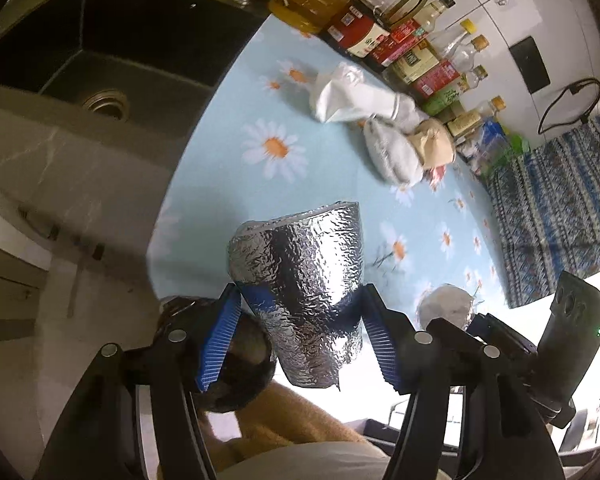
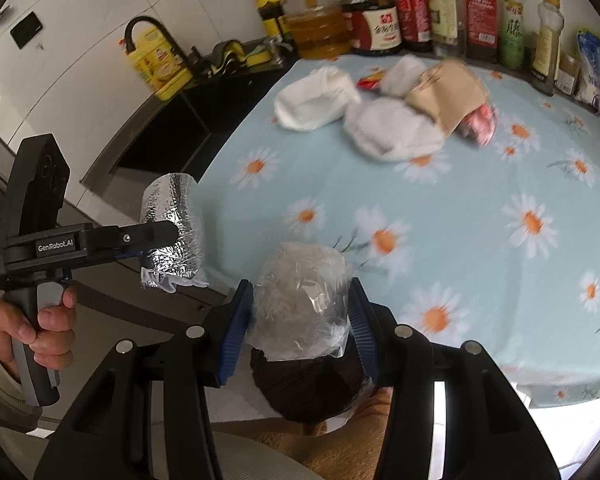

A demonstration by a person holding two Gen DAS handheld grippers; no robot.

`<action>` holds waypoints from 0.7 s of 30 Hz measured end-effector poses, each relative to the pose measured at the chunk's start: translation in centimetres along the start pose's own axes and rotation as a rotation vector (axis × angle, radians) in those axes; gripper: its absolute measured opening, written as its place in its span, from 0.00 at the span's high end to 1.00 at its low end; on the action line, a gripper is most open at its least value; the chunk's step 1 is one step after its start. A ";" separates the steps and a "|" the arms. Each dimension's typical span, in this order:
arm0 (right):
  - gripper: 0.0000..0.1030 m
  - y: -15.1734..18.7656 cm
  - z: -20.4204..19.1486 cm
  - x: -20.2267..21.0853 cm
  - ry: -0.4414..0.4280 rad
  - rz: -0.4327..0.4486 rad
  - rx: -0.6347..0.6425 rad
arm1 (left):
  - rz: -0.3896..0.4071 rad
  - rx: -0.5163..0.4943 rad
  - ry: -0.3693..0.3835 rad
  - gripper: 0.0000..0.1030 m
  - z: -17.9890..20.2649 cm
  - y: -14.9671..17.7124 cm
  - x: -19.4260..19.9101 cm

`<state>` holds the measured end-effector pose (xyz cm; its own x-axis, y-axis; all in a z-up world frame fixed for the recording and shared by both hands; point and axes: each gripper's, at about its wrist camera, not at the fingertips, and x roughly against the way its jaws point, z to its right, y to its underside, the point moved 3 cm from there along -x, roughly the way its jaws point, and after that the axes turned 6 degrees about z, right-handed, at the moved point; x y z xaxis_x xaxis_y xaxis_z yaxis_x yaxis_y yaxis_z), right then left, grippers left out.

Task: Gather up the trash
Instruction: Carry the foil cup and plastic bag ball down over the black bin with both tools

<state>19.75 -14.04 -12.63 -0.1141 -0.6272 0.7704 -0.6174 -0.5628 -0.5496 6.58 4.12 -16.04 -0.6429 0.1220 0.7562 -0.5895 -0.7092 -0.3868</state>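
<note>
My left gripper (image 1: 300, 304) is shut on a crumpled silver foil piece (image 1: 300, 280), held in the air off the counter's front edge; it also shows in the right wrist view (image 2: 174, 228). My right gripper (image 2: 300, 312) is shut on a clear crumpled plastic wad (image 2: 300, 300), also seen in the left wrist view (image 1: 446, 308). Below both grippers hangs a dark bin bag (image 2: 308, 384). More trash lies on the daisy cloth (image 2: 480, 184): white tissues (image 2: 316, 98), a grey-white wad (image 2: 392, 132), a brown paper piece (image 2: 448, 96) and a red wrapper (image 2: 480, 122).
A black sink (image 1: 100, 60) lies left of the cloth. Several sauce and oil bottles (image 2: 380, 20) line the back wall. A yellow jug (image 2: 160, 64) and sponges (image 2: 256, 54) stand by the sink. A patterned blue cloth (image 1: 560, 216) lies at the right.
</note>
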 end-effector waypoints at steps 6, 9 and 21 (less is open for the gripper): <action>0.53 3.6 -1.9 -1.8 -0.010 -0.055 -0.025 | -0.056 -0.013 -0.019 0.41 -2.1 3.1 0.1; 0.53 5.1 -2.4 -2.8 -0.015 -0.087 -0.039 | -0.083 -0.030 -0.043 0.41 -2.7 4.6 -0.2; 0.53 10.2 -1.0 -7.1 0.001 -0.204 -0.119 | -0.266 -0.086 -0.091 0.41 -4.3 10.2 -5.5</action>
<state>13.48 -14.79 -23.41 0.0217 -0.5069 0.8617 -0.7154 -0.6100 -0.3408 1.98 -0.85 -26.40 -0.4163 0.2302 0.8796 -0.7732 -0.5986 -0.2093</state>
